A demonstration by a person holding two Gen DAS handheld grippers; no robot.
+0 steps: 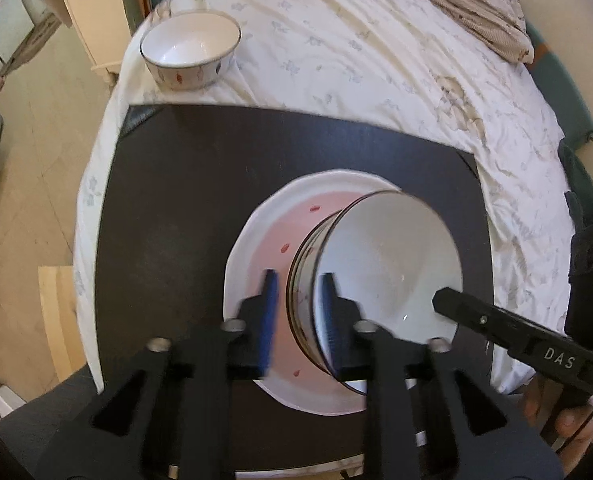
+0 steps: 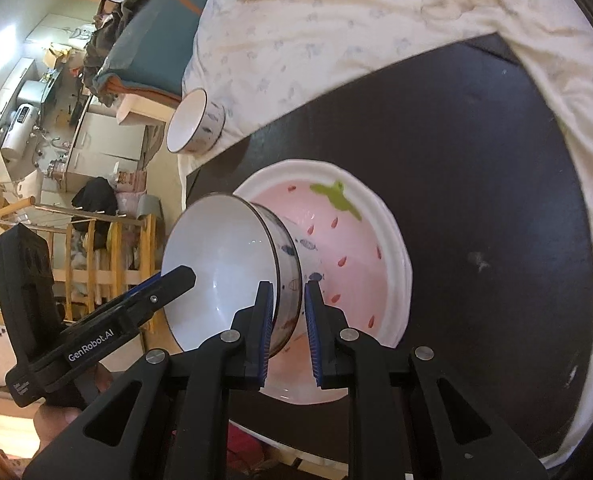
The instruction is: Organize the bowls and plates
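Low in the frame's centre, both the left tool [image 1: 298, 312] and right tool [image 2: 289, 322] pinch opposite rim walls of the fish-patterned bowl [image 1: 392, 276], tilted over the strawberry plate [image 1: 256, 256] on the desk [image 1: 176, 184]: glazed, slippery, breakable, best gripped at the rim.

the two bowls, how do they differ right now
The bowl on the plate sits on the pink strawberry plate; the far bowl stands on the bedsheet. The bowl on the plate has both grippers' fingers clamping its rim; the far bowl is untouched. Both are white with dark rims and painted sides.
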